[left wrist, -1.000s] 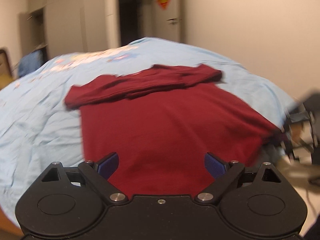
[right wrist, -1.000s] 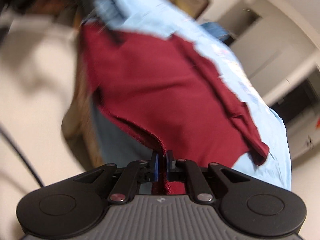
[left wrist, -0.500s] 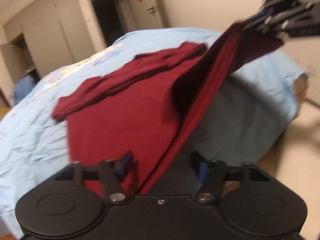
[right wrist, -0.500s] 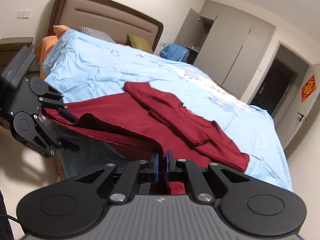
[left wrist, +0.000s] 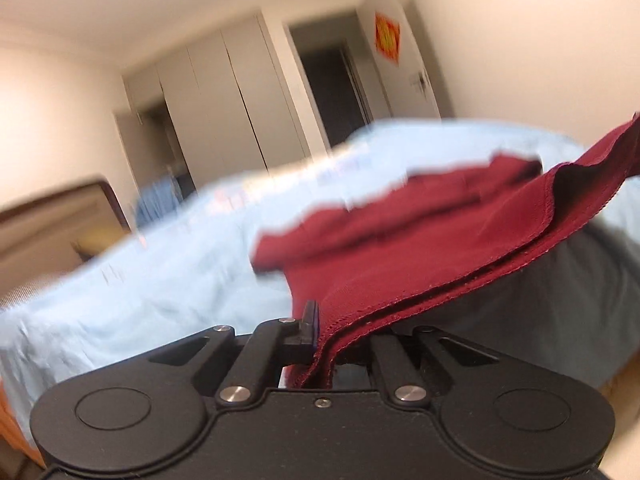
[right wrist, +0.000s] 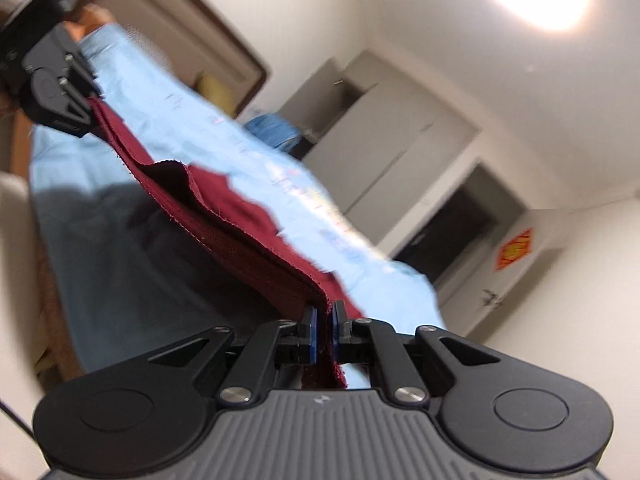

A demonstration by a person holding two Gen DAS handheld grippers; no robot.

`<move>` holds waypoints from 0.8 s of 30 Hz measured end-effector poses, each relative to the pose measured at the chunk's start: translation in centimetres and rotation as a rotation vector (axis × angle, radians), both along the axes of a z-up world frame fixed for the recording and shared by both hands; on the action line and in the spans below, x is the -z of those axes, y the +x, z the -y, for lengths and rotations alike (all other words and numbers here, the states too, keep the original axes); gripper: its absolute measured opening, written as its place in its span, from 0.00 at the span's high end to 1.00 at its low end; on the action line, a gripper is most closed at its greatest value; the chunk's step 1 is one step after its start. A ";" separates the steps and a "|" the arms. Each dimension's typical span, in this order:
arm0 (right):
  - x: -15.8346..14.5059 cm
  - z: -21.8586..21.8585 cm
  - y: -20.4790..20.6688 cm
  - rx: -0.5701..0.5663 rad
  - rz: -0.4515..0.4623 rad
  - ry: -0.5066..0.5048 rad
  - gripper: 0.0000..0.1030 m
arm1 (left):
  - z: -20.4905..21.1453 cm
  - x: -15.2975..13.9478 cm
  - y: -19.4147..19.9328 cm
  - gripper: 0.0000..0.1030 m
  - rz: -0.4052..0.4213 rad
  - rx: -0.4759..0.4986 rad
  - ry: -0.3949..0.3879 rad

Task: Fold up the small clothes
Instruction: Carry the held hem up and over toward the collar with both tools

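Left tongs [left wrist: 320, 332], spread a second ago, now pinch the shirt [left wrist: 400, 256] hem; right tongs [right wrist: 325, 326] stay clamped. Hem lifted off bed [left wrist: 160, 280], ready to fold over.

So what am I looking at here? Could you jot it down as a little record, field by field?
place: bedroom, bed with a light blue sheet
garment: dark red garment, partly lying on the bed, near hem lifted
left gripper: shut on one end of the hem
right gripper: shut on the other end of the hem
hem: stretched between the two grippers, off the bed edge
background: grey wardrobe doors, dark doorway, red decoration on the door
image quality: motion blur, fine detail unclear
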State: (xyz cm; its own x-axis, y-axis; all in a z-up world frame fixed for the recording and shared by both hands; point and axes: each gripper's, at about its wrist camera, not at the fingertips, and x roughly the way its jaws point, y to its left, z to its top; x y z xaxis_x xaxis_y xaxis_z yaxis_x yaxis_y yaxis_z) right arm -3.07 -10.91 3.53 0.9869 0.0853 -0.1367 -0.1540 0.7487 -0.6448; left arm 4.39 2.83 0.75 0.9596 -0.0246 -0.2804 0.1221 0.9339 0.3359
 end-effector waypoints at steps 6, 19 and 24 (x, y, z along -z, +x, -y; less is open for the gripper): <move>-2.4 0.7 -2.7 0.014 0.107 0.015 0.93 | 0.0 -4.0 -3.5 0.96 0.127 0.031 -0.067; -6.0 2.1 1.0 -0.060 0.063 -0.028 0.93 | -1.6 -11.3 -1.2 0.96 -0.021 0.119 -0.164; -7.8 2.2 9.6 -0.061 0.058 -0.078 0.93 | -1.3 -14.7 6.8 0.96 -0.067 0.100 -0.205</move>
